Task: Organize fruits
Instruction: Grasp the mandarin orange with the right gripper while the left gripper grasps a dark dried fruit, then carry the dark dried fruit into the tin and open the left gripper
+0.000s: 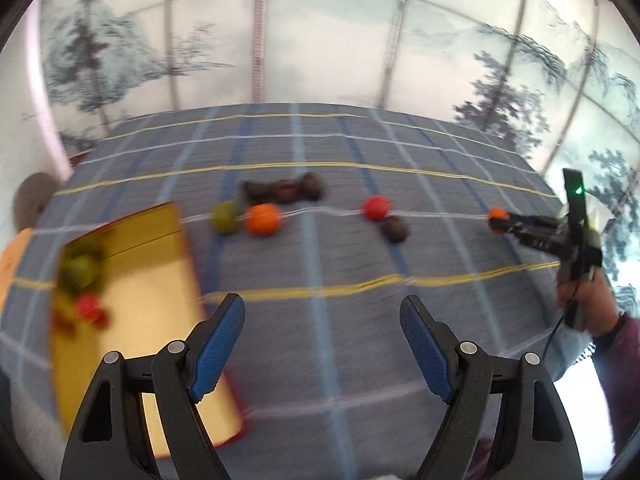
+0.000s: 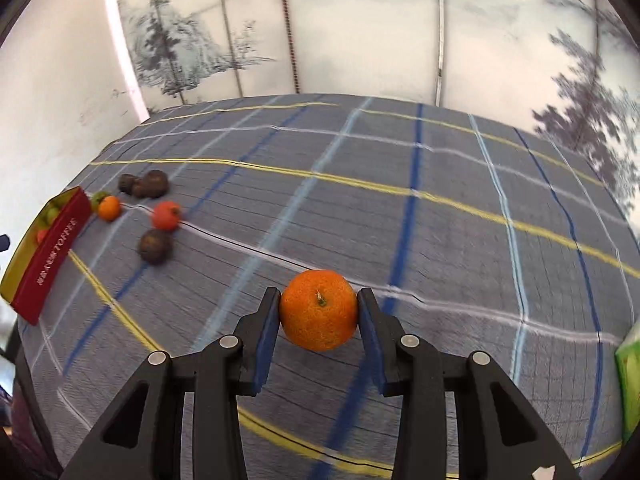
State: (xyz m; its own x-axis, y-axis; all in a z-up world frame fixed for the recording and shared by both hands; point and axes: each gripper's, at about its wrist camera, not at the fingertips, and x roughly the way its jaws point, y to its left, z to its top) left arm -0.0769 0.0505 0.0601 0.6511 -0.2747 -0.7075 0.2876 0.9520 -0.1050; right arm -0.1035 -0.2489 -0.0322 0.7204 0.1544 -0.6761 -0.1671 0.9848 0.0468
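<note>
Blue-grey plaid cloth (image 2: 440,240) covers the table under both claws, with yellow, white and blue lines across it. Painted tree screen (image 2: 360,32) stands past the far edge.

Yellow box (image 1: 160,280) with a red side sits just ahead-left of the left gripper (image 1: 322,332), whose left finger overlaps its near corner in the left wrist view. In the box: a green fruit (image 1: 82,270) and a red fruit (image 1: 89,307), both blurred. The red side reads TOFFEE in the right wrist view, far left of the right gripper (image 2: 318,312).

Left gripper is spread wide, with nothing between the blue pads, only cloth beyond.

Right gripper is clamped on a tangerine (image 2: 319,309), pads pressing both sides, stem end facing the camera, clear of the cloth. The person's hand (image 1: 588,300) grips its handle.

Loose fruits well ahead of the left gripper:
- second orange fruit (image 1: 263,219), touching a green one (image 1: 225,218)
- three dark brown ones (image 1: 285,190) clumped just behind them
- red fruit (image 1: 376,207), to the right, beside a dark brown one (image 1: 395,229)

Green packet edge (image 2: 630,384) sits far right of the right gripper.
</note>
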